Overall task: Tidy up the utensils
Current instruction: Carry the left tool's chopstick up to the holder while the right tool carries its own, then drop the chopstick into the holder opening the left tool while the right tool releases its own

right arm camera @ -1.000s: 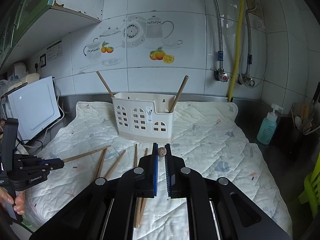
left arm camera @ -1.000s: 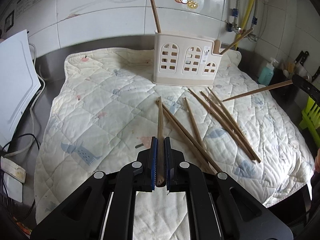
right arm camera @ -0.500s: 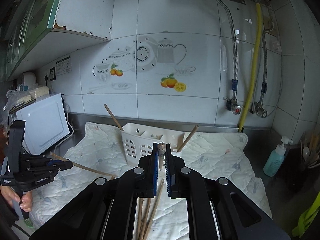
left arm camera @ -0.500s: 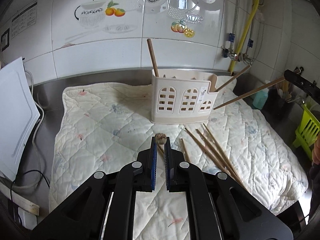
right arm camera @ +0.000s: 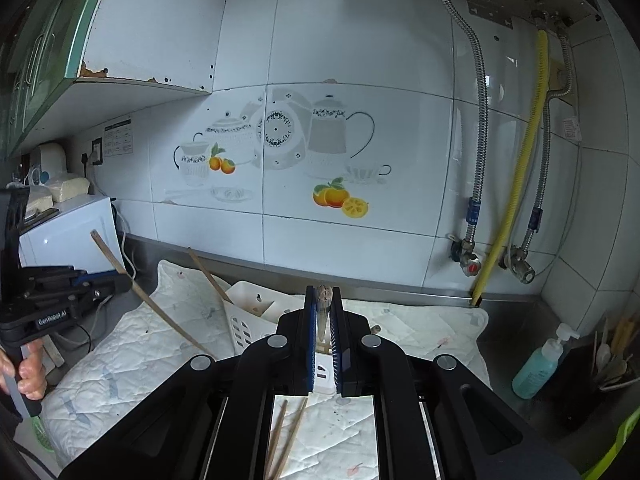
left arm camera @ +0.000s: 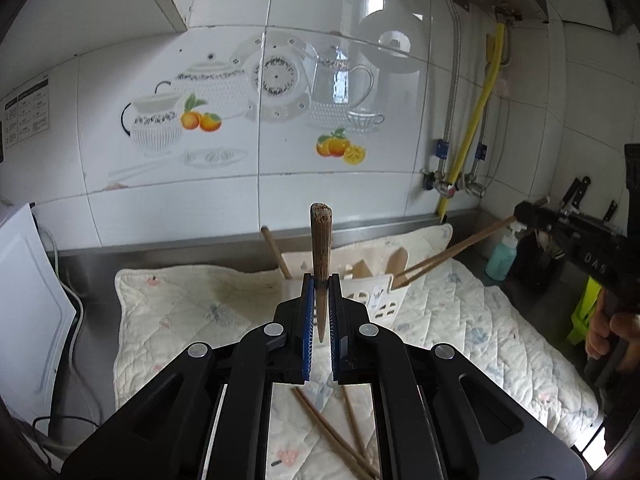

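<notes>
Chopsticks are mid-transfer: my left gripper (left arm camera: 319, 312) pinches one chopstick (left arm camera: 321, 256) upright above the holder (left arm camera: 380, 292), my right gripper (right arm camera: 323, 320) pinches another (right arm camera: 323, 304) beside it. Next, I judge, tips must drop inside. Spares (left arm camera: 332, 436) lie in front on the quilt (left arm camera: 180, 304), worktop (left arm camera: 100, 256) and tiles (left arm camera: 240, 120) behind.

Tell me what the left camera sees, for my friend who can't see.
The left gripper holds one wooden chopstick upright above a cream holder on a quilted mat. The right gripper pokes another chopstick into the holder.
</notes>
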Demonstrator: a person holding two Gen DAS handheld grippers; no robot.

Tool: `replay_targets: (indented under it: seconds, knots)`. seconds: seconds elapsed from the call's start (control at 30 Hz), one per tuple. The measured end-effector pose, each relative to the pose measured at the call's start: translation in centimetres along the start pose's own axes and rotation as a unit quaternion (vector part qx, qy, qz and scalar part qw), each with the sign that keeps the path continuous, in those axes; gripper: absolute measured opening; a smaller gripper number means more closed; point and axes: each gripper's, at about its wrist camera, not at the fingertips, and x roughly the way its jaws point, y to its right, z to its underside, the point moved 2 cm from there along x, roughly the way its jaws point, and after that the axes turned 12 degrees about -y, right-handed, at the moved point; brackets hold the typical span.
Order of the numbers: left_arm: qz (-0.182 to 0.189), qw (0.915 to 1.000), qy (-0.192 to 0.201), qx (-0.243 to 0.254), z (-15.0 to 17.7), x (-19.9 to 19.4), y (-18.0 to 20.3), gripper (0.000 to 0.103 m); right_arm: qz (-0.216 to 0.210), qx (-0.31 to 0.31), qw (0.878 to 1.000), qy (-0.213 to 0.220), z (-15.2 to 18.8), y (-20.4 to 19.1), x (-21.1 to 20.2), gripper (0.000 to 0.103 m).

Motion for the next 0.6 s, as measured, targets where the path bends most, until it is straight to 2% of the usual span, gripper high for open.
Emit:
replay_targets:
  seconds: [0.13, 0.27, 0.4, 0.6]
  knots:
    - [-0.007, 0.9994, 0.034, 0.000, -3.0, -0.5, 0.3, 0.006, -0.002, -0.002, 1.000, -0.015, -0.7, 0.2, 1.3, 0.007]
    - [-0.016, 0.9987, 0.049, 0.000, -5.5, 0.4, 0.4, 0.006, -0.005, -0.002, 1.000, -0.024, -1.1, 0.4, 2.2, 0.007]
    - [-0.025, 0.9994, 0.022, 0.001, -6.8, 3.4, 0.5, 0.006, -0.011, -0.002, 0.999, -0.043, -1.3, 0.3, 3.6, 0.007]
    - [-0.026, 0.9994, -0.023, -0.005, -7.0, 7.8, 0.0, 0.006, -0.016, 0.006, 0.998, -0.062, -1.5, 0.7, 5.8, 0.007]
